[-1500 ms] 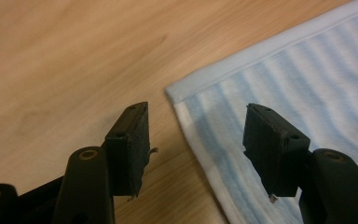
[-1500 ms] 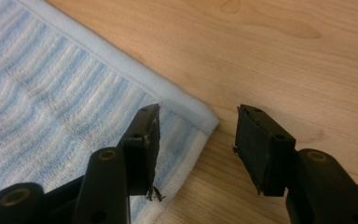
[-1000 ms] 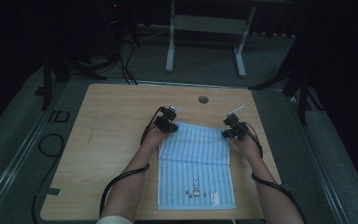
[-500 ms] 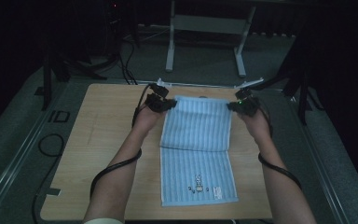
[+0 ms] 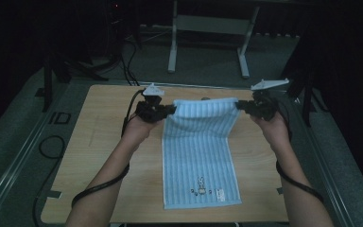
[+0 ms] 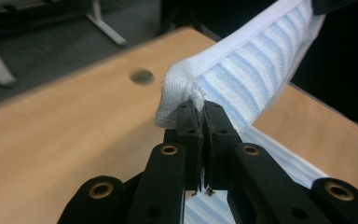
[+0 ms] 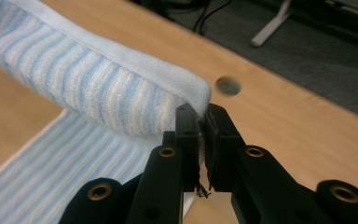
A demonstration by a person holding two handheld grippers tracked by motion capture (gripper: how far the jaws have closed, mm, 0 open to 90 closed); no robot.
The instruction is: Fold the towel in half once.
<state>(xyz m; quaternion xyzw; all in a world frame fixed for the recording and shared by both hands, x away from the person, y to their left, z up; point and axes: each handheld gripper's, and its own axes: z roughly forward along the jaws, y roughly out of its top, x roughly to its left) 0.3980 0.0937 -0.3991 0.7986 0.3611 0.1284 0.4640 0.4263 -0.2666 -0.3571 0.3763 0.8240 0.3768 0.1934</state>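
A light-blue striped towel lies lengthwise on the wooden table, its far end lifted off the surface. My left gripper is shut on the towel's far left corner, and my right gripper is shut on the far right corner, so the raised edge is stretched between them. In the left gripper view the jaws pinch the folded towel corner. The right gripper view has the jaws clamped on the towel hem. The near end, with a small printed figure, rests flat on the table.
A round hole sits in the tabletop near the far edge. Beyond the table stand a metal frame's legs and floor cables. Cables trail from both grippers along the person's forearms. Bare wood lies on both sides of the towel.
Both grippers have risen and moved toward the far edge, pulling the towel's upper layer up and unfolding it. The towel now lies longer on the table with its far end hanging from the grippers.
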